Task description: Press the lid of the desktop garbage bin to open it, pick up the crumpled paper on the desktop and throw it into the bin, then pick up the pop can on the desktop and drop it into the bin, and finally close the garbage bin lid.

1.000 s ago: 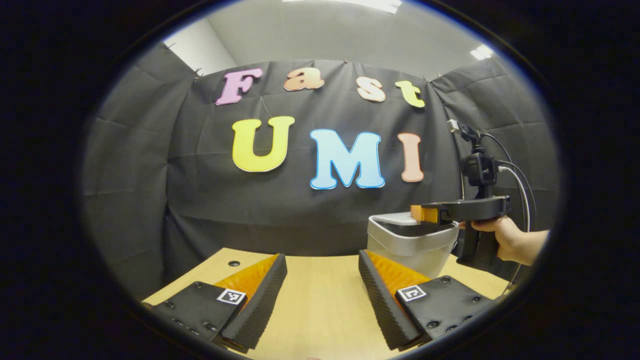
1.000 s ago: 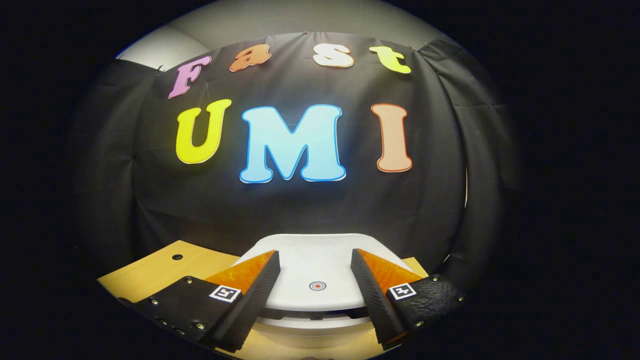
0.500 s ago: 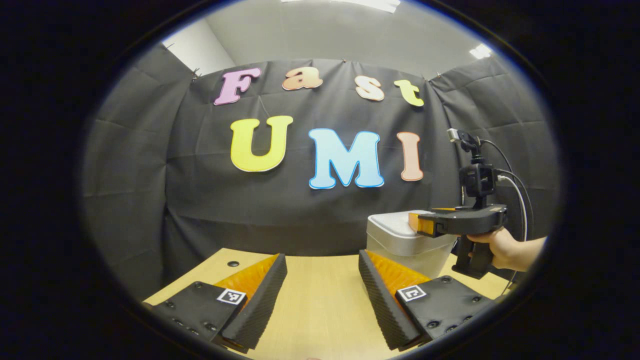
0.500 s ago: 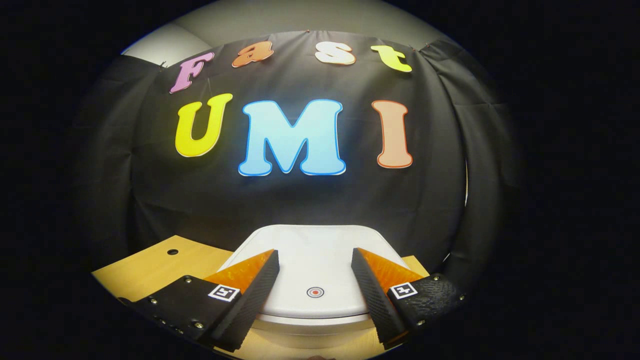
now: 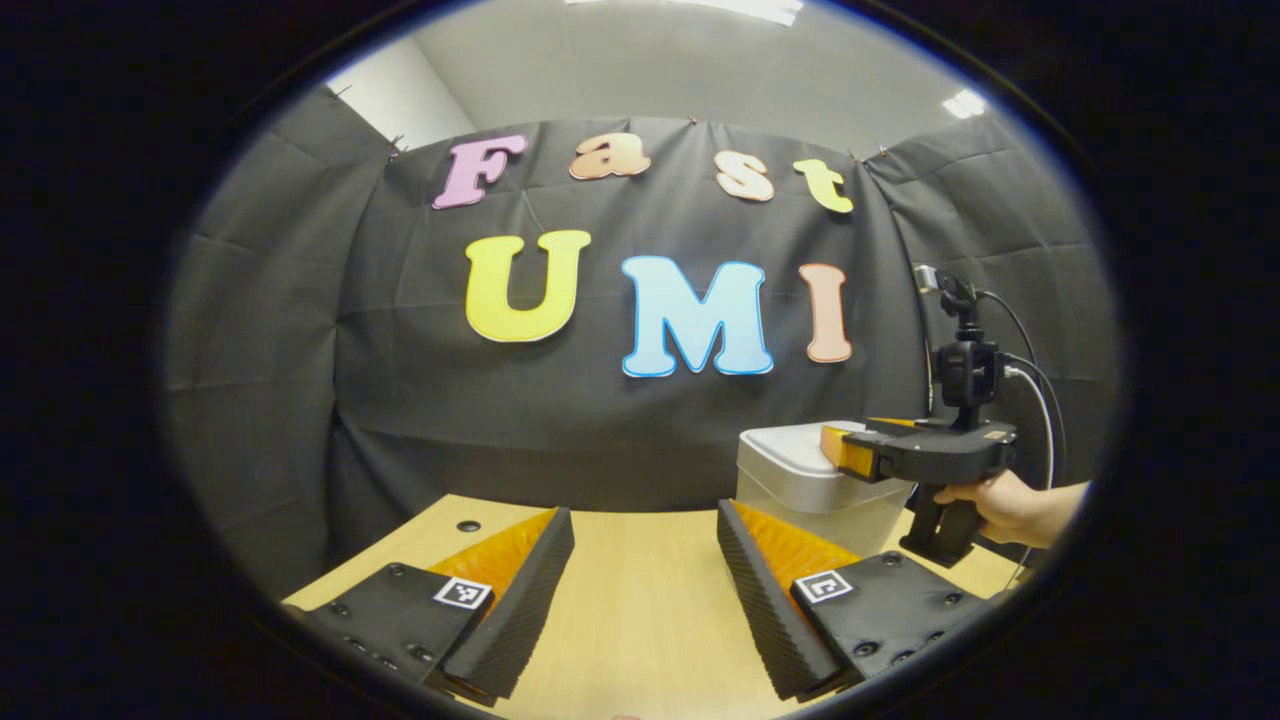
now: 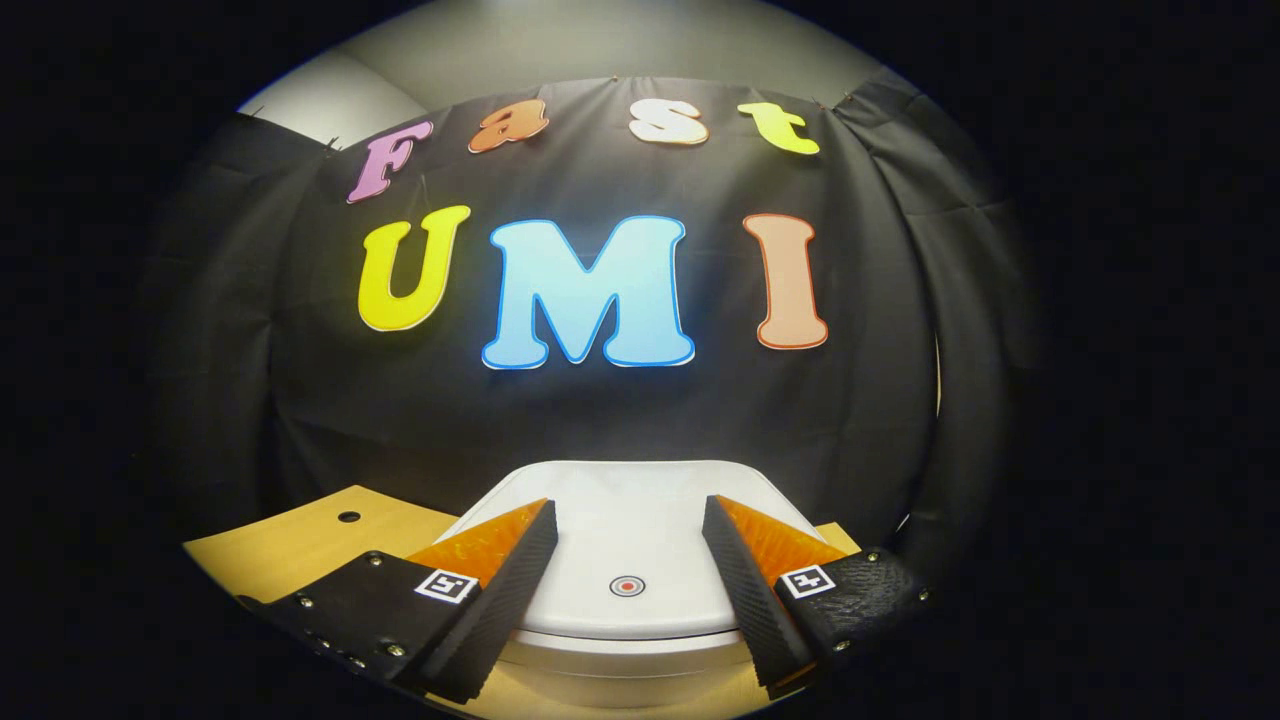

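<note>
Right tool [image 6: 625, 515] is seen at lower centre of the right gripper view, fingers spread wide with nothing between them; it is held above the white lid [image 6: 620, 530] of the garbage bin [image 6: 610, 675], which lies closed; a small red-ringed dot [image 6: 627, 586] is marked near the lid's front edge. Left tool [image 5: 645, 520] is likewise wide apart and empty, poised over the bare wooden worktop [image 5: 640, 610]; at right of the left gripper view, the bin is seen with a hand [image 5: 1010, 507] gripping the right tool's handle.
</note>
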A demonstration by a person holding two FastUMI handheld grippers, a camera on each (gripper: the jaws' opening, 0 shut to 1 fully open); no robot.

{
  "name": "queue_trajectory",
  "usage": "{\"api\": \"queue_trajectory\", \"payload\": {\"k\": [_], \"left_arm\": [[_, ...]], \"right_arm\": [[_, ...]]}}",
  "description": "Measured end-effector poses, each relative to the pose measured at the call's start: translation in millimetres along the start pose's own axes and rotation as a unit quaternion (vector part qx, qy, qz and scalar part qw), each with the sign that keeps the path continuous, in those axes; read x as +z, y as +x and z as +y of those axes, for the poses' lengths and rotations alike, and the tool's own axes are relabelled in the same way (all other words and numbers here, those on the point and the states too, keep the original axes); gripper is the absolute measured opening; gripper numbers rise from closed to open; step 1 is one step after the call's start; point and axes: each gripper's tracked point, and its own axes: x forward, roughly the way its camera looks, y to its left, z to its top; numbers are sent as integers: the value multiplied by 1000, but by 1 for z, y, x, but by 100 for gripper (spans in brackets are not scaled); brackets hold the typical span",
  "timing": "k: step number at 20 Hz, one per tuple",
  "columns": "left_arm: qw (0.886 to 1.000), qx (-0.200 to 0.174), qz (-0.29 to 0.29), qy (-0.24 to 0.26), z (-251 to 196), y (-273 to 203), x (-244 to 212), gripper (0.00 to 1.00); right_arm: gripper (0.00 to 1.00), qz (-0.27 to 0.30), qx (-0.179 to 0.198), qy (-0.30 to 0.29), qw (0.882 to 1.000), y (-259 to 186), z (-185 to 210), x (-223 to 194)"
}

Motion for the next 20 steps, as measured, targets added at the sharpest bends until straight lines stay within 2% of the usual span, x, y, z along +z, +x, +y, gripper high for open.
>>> {"api": "queue_trajectory", "payload": {"k": [5, 6, 11, 18, 19, 20], "left_arm": [[1000, 2, 0, -2, -3, 4, 1, 92], [1000, 2, 0, -2, -3, 6, 0, 96], [1000, 5, 5, 1, -4, 8, -3, 96], [1000, 11, -2, 5, -9, -1, 4, 96], [1000, 13, -4, 6, -9, -4, 6, 96], [1000, 17, -6, 7, -9, -7, 8, 96]], "right_arm": [[95, -1, -1, -5, 1000, 1, 1, -4], [95, 2, -1, -5, 1000, 1, 1, -6], [96, -33, -8, 0, 999, 2, -1, -7], [95, -33, -10, 4, 999, -7, -1, -3], [100, -36, -11, 3, 999, -7, -1, -2], [95, -35, -12, 5, 999, -7, -1, -3]]}}
